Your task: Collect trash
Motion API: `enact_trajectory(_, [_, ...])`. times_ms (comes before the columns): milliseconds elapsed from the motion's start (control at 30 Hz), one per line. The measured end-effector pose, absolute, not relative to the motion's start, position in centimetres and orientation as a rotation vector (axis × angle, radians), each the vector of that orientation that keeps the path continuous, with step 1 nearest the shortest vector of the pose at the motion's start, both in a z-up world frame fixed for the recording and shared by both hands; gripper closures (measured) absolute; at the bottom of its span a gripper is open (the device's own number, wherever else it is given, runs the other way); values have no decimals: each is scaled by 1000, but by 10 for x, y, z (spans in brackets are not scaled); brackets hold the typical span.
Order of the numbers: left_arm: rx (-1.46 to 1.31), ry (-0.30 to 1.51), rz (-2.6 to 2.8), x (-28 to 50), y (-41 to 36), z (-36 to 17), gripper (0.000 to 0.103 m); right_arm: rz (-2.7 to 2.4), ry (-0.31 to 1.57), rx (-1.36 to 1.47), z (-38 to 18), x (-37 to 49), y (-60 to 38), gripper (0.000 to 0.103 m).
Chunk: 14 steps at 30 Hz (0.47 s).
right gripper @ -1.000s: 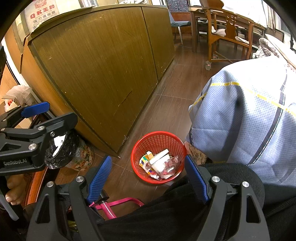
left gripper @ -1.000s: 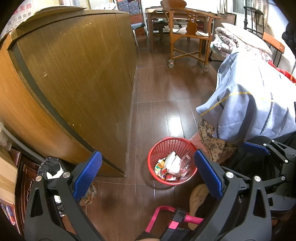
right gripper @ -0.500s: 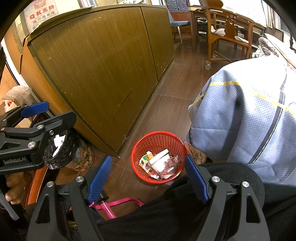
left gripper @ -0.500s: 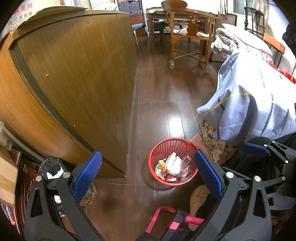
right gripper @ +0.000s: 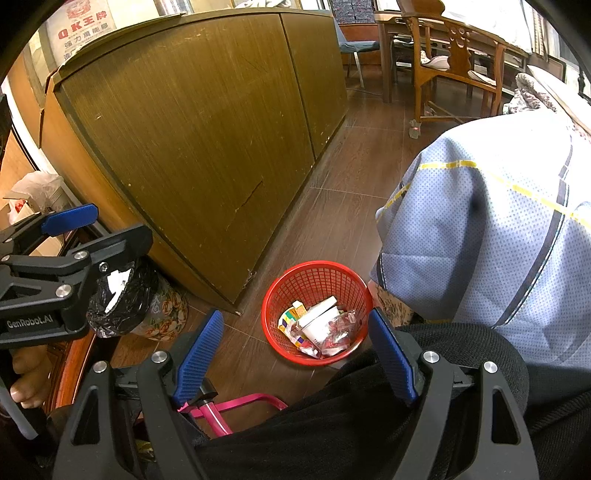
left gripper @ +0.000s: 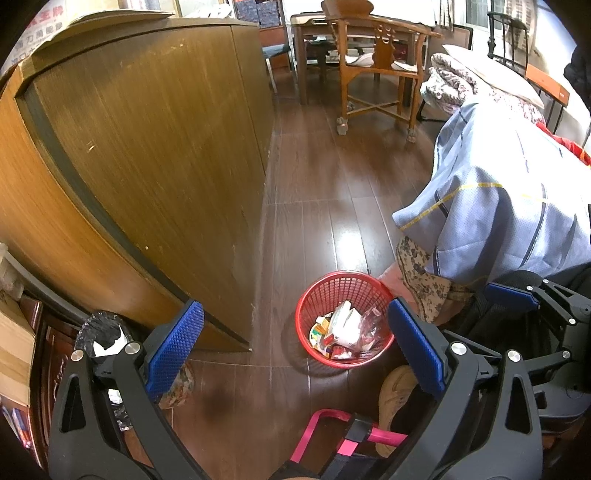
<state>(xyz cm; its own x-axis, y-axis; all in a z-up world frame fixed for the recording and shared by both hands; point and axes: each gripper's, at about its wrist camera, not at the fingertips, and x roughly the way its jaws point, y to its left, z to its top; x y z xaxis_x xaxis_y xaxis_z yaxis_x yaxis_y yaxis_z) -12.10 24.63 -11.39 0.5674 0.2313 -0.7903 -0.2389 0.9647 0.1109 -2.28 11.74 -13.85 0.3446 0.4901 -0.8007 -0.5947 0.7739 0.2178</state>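
Trash [left gripper: 345, 332] fills the bottom of a little red basket [left gripper: 321, 291] that sits on the dark wood floor [left gripper: 317, 206], just beside the corner of a big brown wooden cabinet [left gripper: 147, 155]. In the pile are a white cup [right gripper: 319, 319], a small yellow and white carton [right gripper: 290, 317] and some clear crinkly wrappers [right gripper: 340, 332]. On the other side of the basket, a blue cloth [left gripper: 517, 221] with yellow lines hangs down, with a flowery cloth [left gripper: 417, 266] under its edge. The left gripper [left gripper: 291, 345] is held up above the floor and tips down toward the basket. Its two blue pads [left gripper: 173, 347] are far apart and nothing is between them. The right gripper [right gripper: 293, 356] does the same, with its blue pads [right gripper: 197, 358] wide apart and nothing in its grip. From the right wrist view, the left gripper shows at the left edge, and a hand [right gripper: 24, 376] is under it. A bin with a black bag [right gripper: 118, 295] in it stands near the cabinet, on the left. A pink metal frame [right gripper: 236, 404] is low down, close to the person. A brown shoe [left gripper: 393, 398] rests on the floor near the basket. Far back stands a wooden chair [left gripper: 373, 74] by a table [left gripper: 306, 22].
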Motion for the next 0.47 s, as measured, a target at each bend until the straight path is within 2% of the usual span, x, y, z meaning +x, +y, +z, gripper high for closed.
enact_trajectory(467, [-26, 926, 284, -120, 252, -113, 7, 707, 994, -118, -139, -23, 117, 24])
